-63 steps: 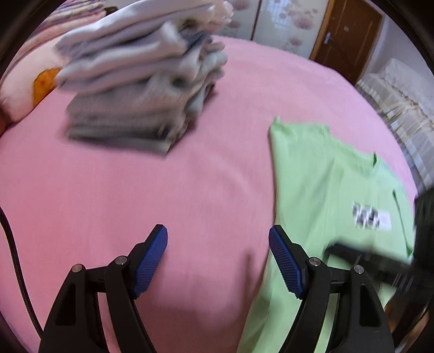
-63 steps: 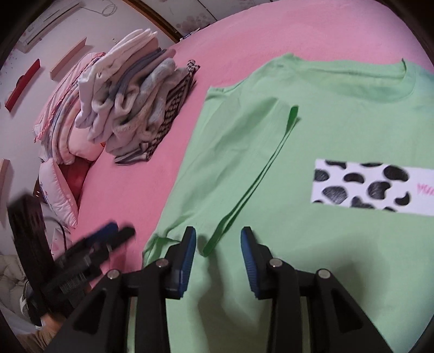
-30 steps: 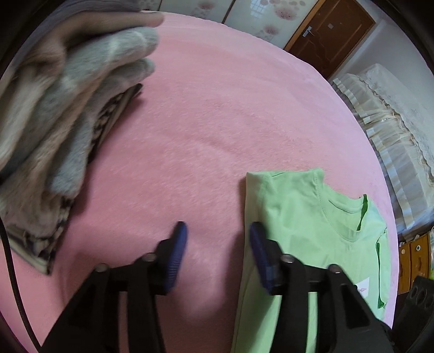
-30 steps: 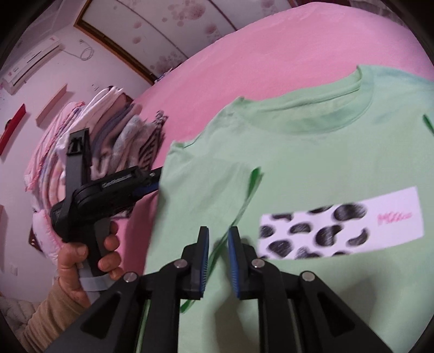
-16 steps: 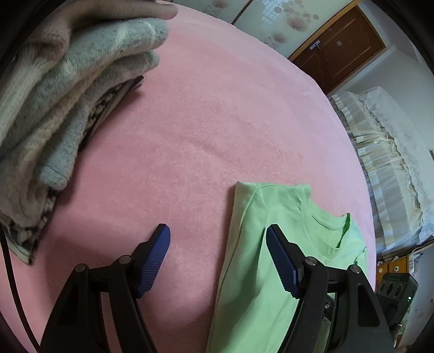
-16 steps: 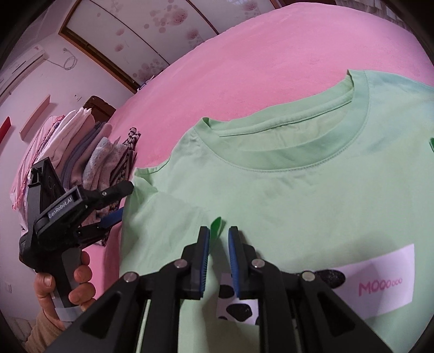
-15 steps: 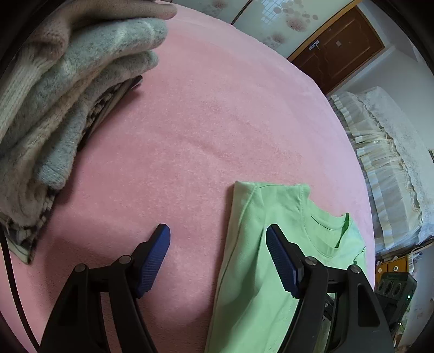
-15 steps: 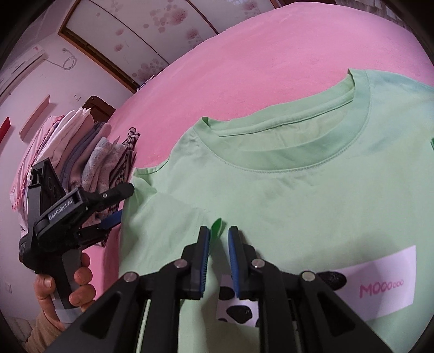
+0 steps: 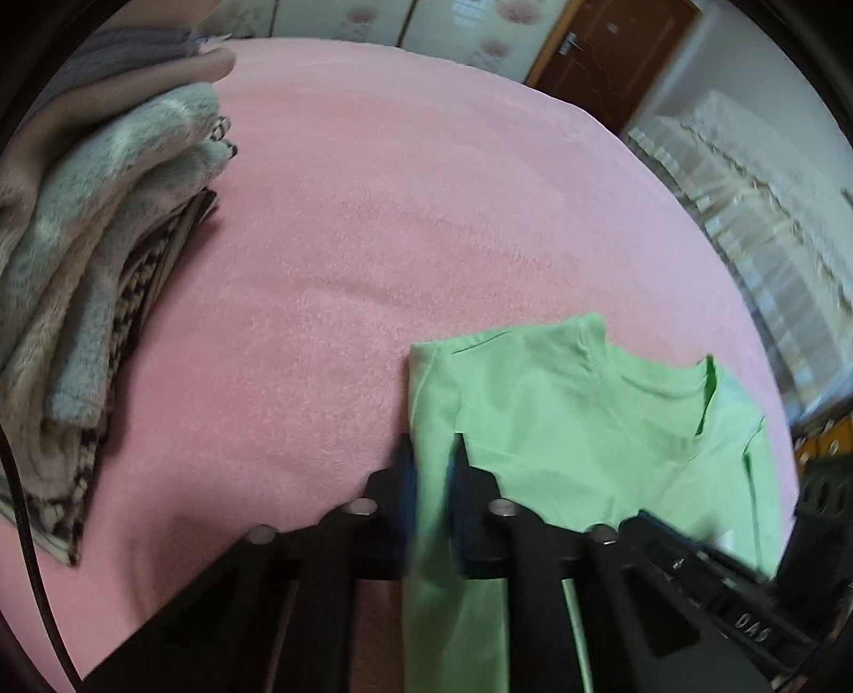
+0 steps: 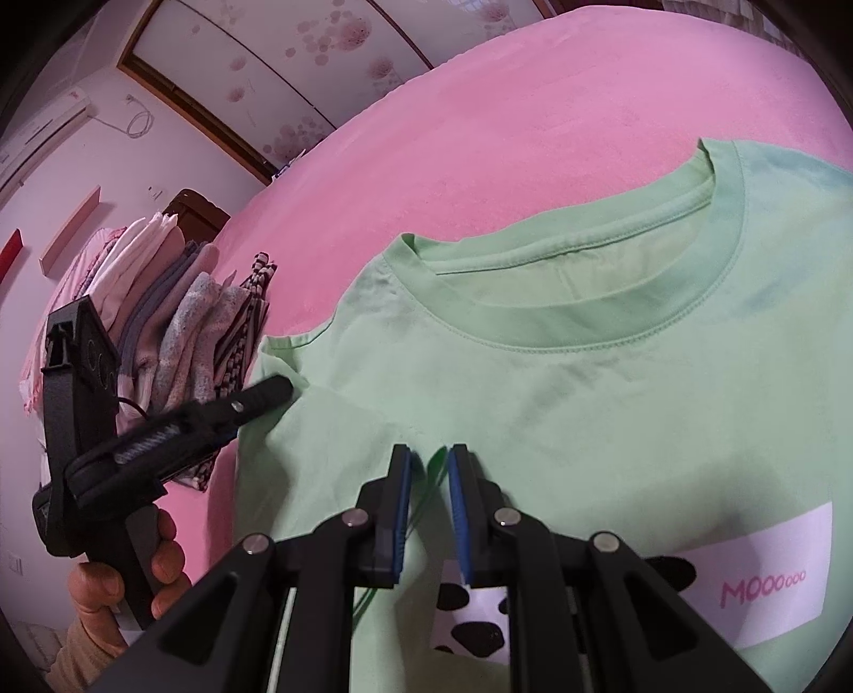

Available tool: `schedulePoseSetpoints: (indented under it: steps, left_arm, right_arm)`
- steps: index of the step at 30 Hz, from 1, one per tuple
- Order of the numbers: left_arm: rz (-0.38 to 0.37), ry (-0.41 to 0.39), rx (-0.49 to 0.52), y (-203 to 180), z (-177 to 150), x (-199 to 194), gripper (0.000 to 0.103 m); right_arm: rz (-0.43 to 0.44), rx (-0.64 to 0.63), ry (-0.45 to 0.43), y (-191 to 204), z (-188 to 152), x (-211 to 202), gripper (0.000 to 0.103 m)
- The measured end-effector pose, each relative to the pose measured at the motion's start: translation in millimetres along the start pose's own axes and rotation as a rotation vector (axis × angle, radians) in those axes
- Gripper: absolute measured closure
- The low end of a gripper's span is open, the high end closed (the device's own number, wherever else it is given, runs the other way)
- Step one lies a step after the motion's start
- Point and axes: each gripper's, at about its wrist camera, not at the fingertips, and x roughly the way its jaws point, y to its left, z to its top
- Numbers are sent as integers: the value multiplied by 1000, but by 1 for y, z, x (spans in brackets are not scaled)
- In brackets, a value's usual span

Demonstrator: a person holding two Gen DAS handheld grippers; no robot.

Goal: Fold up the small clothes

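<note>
A light green T-shirt (image 9: 560, 416) (image 10: 533, 384) lies face up on the pink bedcover (image 9: 373, 213), collar (image 10: 586, 314) at the far side and a cow-spot label (image 10: 762, 581) on the chest. My left gripper (image 9: 432, 469) (image 10: 277, 388) is closing its jaws on the shirt's left edge just below the shoulder, with green cloth pinched between the pads. My right gripper (image 10: 429, 469) sits on the chest left of the label. It is shut on a thin raised fold of the green cloth.
A tall pile of folded clothes (image 9: 80, 277) (image 10: 176, 320) stands on the bed left of the shirt. A hand (image 10: 106, 591) holds the left gripper's handle. A brown door (image 9: 602, 48) and lace-covered furniture (image 9: 746, 202) lie beyond the bed.
The left jaws stood wide over the shirt's edge half a second ago and have now closed on it. The right gripper keeps its grip and has hardly moved since then.
</note>
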Motion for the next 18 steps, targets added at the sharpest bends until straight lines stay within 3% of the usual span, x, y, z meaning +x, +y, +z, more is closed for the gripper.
schedulePoseSetpoints:
  steps: [6,12,15,18]
  left_arm:
    - [-5,-23,12,11,4,-6,100]
    - [11,2,158,19,4,-1,99]
    - [28,2,195,17,2,1,96]
    - [80,5,215,7,-2,-3,83]
  right_arm:
    - [-54,-108,1,25,3,12,88]
    - [-51,-125,8,35,1,14,88]
    - [-35,-119,16,34,-6,5,88]
    - [-33,-127,31,35,-18,-9,88]
